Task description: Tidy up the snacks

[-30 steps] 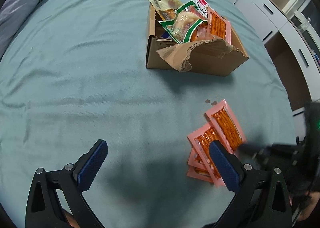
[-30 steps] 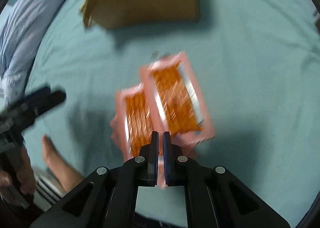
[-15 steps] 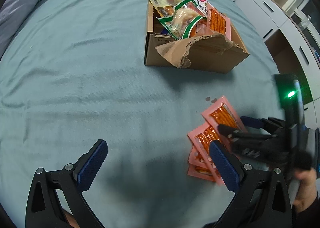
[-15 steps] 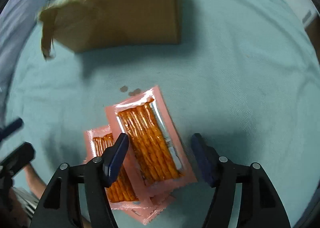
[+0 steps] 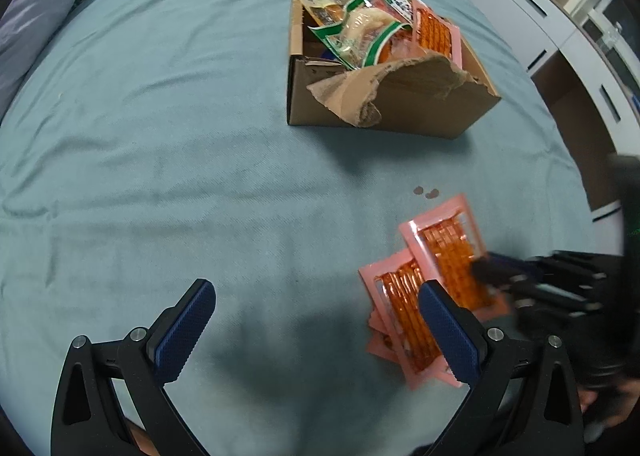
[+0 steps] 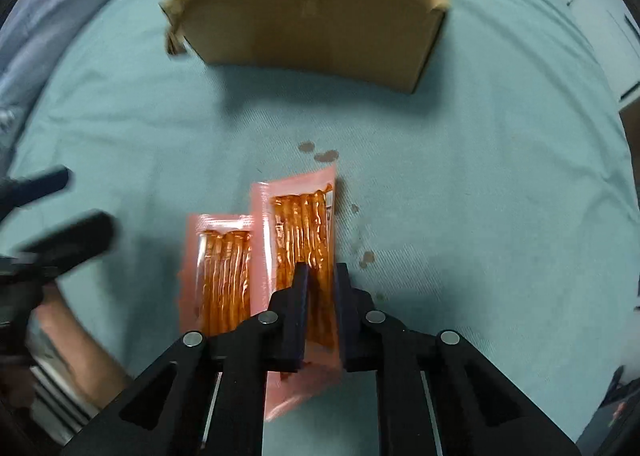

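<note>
Left gripper [image 5: 316, 330]: at the lower left of the left wrist view, hovering over bare teal bedding [image 5: 160, 136]; its blue-padded fingers stand wide apart and hold nothing.

Cardboard box [image 5: 384, 104]: on the bedding, upper middle, with a torn front flap. It is already loaded with a beige packet, a green-and-white packet [image 5: 360, 36] and a pink pack of orange sticks at its right side.

Loose packs: a small stack of pink packs of orange sticks [image 5: 404, 308] lies on the bedding in front of the box, well apart from it.

Right gripper [image 6: 320, 276]: its jaws have just been closing and are now clamped on the top pink pack [image 6: 304, 232], near that pack's lower end. The pack looks tilted up off the stack.

Progress: partly done, by my judgement; several snacks are boxed, while the gripped pack and those under it are still outside.

Left to do: probably carrying the remaining packs to the box.
</note>
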### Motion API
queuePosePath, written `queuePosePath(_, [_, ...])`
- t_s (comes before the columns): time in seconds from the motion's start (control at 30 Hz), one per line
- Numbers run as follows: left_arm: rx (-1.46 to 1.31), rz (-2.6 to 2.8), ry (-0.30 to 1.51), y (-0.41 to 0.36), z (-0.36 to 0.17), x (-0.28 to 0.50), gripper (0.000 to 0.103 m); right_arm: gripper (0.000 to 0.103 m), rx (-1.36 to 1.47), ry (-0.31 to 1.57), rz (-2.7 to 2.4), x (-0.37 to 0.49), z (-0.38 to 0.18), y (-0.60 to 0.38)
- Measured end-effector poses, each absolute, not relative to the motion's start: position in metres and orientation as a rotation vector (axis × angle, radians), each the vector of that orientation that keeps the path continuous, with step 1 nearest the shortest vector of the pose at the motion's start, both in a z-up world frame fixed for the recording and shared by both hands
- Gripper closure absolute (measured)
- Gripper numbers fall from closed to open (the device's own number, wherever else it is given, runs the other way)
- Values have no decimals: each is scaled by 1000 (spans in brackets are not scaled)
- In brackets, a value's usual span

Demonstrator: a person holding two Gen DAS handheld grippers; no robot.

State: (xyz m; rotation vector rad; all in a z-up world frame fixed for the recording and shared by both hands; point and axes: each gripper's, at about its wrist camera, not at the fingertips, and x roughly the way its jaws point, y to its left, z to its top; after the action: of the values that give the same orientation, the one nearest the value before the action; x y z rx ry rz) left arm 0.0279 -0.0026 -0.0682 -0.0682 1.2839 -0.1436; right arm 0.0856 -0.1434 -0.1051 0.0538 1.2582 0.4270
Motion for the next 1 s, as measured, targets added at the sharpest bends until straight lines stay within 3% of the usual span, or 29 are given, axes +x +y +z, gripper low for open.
queuePosePath(0.1, [-1, -161, 1284, -14, -70, 24, 0, 103, 174, 1238, 483, 74, -91, -166])
queuePosePath(0.4, [52, -259, 1371, -36, -90, 16, 0, 103, 307, 1306, 508, 80, -101, -198])
queuePosePath(0.77, [82, -289, 1467, -56, -128, 15, 0, 103, 361, 1214, 394, 67, -91, -226])
queuePosePath(0.9, [43, -289, 1511, -52, -147, 18, 0, 103, 528, 1260, 339, 71, -107, -240])
queuePosePath(0.97, [30, -288, 1507, -52, -148, 19, 0, 97, 598, 1249, 304, 72, -110, -248])
queuePosePath(1.0, [21, -290, 1499, -51, -148, 19, 3, 83, 614, 1235, 281, 72, -111, -250])
